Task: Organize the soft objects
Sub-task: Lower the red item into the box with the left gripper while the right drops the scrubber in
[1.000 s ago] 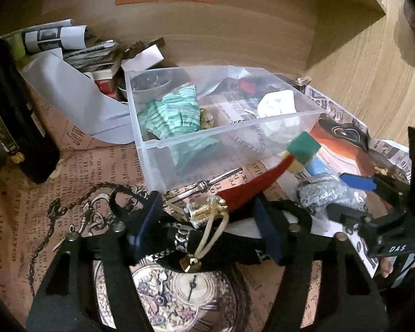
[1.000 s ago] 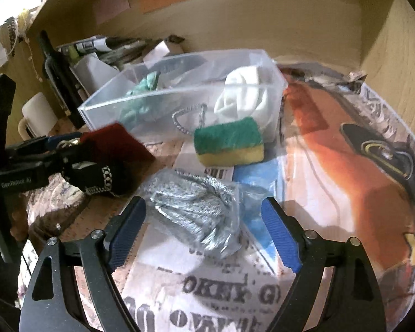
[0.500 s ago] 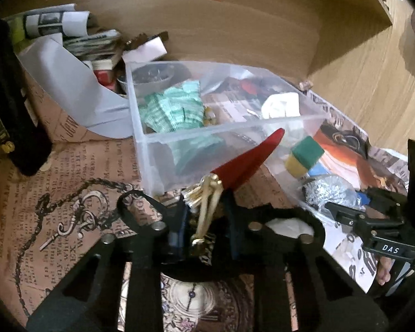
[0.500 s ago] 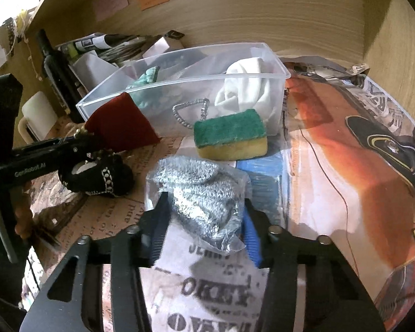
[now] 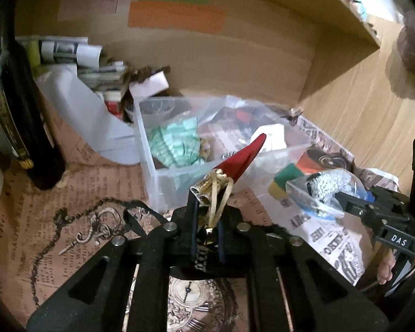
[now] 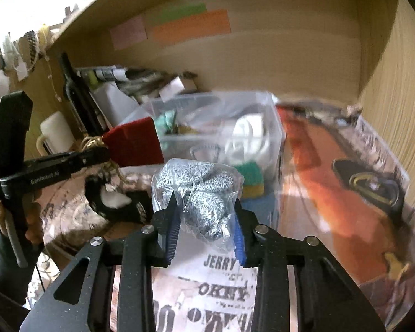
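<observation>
My left gripper (image 5: 206,235) is shut on a red pouch (image 5: 242,157) with gold cord, lifted in front of the clear plastic bin (image 5: 163,171). The pouch also shows in the right wrist view (image 6: 135,142). My right gripper (image 6: 204,235) is shut on a silver scrubber in a clear bag (image 6: 199,193), raised off the newspaper; it also shows in the left wrist view (image 5: 326,188). The bin (image 6: 274,127) holds a green cloth (image 5: 177,144) and a white cloth (image 6: 249,135). A green-and-yellow sponge (image 6: 251,179) lies by the bin.
A dark bottle (image 5: 16,127) stands at the left. Papers and boxes (image 5: 96,63) pile up behind the bin. A black item with white stuffing (image 6: 116,202) lies on the paper-covered table. A wooden wall (image 5: 373,105) closes the right side.
Both grippers have lifted what they hold. The red pouch rose toward the bin's front wall. The bagged scrubber left the newspaper and now hangs between the right fingers.
</observation>
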`<state>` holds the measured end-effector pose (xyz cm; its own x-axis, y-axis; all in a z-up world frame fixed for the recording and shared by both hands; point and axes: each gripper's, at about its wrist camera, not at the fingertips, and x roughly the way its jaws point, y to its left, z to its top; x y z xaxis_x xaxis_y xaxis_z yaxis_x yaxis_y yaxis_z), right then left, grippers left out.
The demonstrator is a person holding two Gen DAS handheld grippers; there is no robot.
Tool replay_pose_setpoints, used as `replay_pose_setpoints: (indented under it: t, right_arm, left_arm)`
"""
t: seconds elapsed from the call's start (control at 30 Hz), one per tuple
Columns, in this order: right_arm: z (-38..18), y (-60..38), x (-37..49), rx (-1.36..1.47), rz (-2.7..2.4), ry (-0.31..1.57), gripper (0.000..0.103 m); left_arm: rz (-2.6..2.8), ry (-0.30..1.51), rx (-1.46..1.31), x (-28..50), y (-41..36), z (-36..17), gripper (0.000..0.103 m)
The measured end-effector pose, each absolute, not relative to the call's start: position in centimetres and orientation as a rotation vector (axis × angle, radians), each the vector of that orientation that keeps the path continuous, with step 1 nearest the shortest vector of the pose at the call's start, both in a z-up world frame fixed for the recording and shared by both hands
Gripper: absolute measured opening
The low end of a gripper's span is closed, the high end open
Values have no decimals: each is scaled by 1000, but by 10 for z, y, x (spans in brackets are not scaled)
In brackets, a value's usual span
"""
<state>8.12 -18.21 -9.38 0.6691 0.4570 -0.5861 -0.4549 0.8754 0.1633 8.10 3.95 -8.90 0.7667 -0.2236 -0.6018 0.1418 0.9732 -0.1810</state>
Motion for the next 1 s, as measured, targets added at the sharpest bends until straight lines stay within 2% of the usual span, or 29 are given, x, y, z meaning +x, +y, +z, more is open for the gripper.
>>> replay_pose_setpoints:
  t: [0.53, 1.0]
  right_arm:
    - [-41, -170, 123, 22, 479, 457, 30]
    - [-46, -137, 188, -33, 485, 528, 30]
  left_arm:
    - [-171, 508, -138, 90, 49, -27, 11]
    - [-92, 560, -120, 160, 56, -33, 11]
